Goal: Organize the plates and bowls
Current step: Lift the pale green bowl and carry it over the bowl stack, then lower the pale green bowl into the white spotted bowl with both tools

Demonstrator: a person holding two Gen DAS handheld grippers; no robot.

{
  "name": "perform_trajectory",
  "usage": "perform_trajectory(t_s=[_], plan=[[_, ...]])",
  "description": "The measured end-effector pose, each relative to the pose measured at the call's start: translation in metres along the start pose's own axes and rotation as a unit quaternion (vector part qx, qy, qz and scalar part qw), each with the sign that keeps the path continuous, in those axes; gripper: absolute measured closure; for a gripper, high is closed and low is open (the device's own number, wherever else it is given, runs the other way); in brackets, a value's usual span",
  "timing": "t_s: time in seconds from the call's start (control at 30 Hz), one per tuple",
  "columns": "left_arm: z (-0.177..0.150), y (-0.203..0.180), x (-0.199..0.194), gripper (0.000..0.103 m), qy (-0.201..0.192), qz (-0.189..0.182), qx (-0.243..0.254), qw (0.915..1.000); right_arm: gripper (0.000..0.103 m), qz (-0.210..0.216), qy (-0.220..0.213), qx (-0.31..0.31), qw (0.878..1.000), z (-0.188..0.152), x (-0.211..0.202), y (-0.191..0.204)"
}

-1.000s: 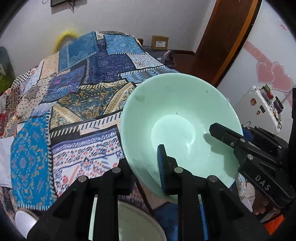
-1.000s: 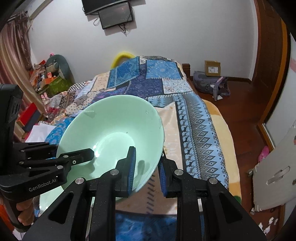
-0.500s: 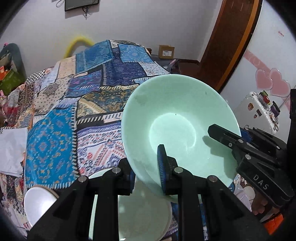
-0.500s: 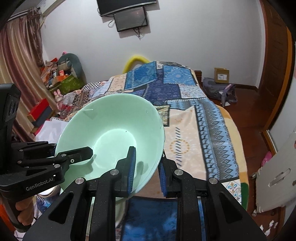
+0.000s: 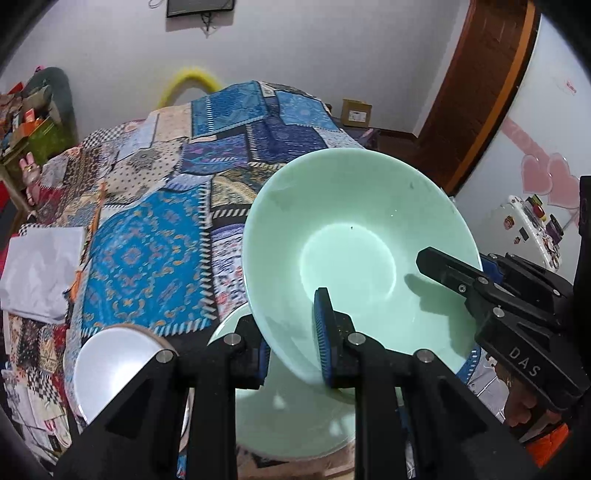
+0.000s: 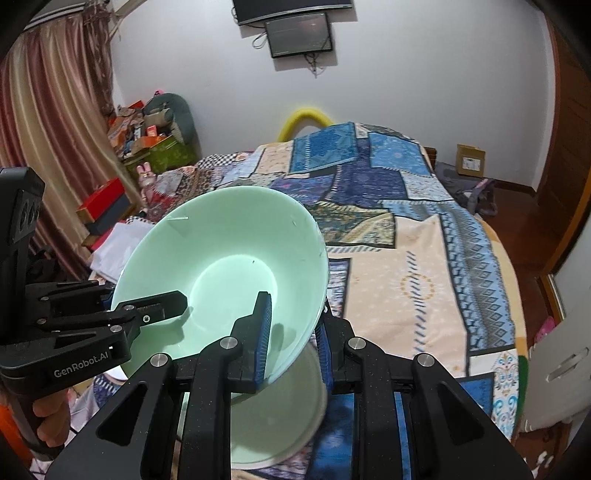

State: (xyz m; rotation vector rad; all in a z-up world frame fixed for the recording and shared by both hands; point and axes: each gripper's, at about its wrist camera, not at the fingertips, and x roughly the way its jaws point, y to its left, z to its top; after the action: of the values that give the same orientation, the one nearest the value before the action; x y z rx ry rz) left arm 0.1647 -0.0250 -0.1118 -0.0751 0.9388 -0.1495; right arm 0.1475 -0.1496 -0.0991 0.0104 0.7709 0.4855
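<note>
Both grippers, left gripper (image 5: 291,343) and right gripper (image 6: 293,332), clamp the green bowl (image 5: 354,254), hiding most of a second bowl (image 5: 295,424).

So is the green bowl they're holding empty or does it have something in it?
Empty. The green bowl shows a bare, glossy inside in both wrist views, apart from a tiny dark speck.

You face a bed (image 6: 424,258) under a patchwork quilt (image 5: 155,258), mostly blue. White wall (image 6: 424,74) behind, a dark screen (image 6: 299,33) mounted high. Striped curtain (image 6: 48,129) at left; wooden door (image 5: 480,85) at right (reddish-brown floor (image 6: 517,218) beside it).
</note>
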Motion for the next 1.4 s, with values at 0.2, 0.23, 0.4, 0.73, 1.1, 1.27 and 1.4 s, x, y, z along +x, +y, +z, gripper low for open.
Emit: perform_trajectory(t_s=[0.2, 0.23, 0.4, 0.73, 1.1, 1.27, 1.4], plan=[[-0.017, 0.026, -0.019, 0.082, -0.006, 0.012, -0.015, 0.9998, 0.082, 0.018, -0.003, -0.009, 1.000, -0.001, 0.001, 0.028], [-0.019, 0.030, -0.022, 0.082, -0.006, 0.013, -0.018, 0.9997, 0.082, 0.022, -0.003, -0.011, 1.000, -0.001, 0.001, 0.033], [-0.031, 0.052, -0.041, 0.082, -0.015, 0.024, -0.029, 0.9992, 0.082, 0.038, -0.006, -0.023, 0.999, 0.000, 0.000, 0.055], [-0.053, 0.091, -0.069, 0.082, -0.024, 0.050, -0.051, 0.9972, 0.082, 0.074, -0.002, -0.040, 0.996, -0.004, 0.010, 0.097], [-0.080, 0.137, -0.071, 0.082, -0.009, 0.073, -0.085, 0.9936, 0.082, 0.112, 0.027, -0.044, 0.992, -0.016, 0.038, 0.129], [-0.092, 0.155, -0.061, 0.082, 0.006, 0.073, -0.103, 0.9920, 0.082, 0.117, 0.049, -0.048, 0.991, -0.024, 0.055, 0.138], [-0.101, 0.166, -0.049, 0.082, 0.020, 0.073, -0.112, 0.9908, 0.082, 0.119, 0.071, -0.047, 0.989, -0.031, 0.071, 0.143]])
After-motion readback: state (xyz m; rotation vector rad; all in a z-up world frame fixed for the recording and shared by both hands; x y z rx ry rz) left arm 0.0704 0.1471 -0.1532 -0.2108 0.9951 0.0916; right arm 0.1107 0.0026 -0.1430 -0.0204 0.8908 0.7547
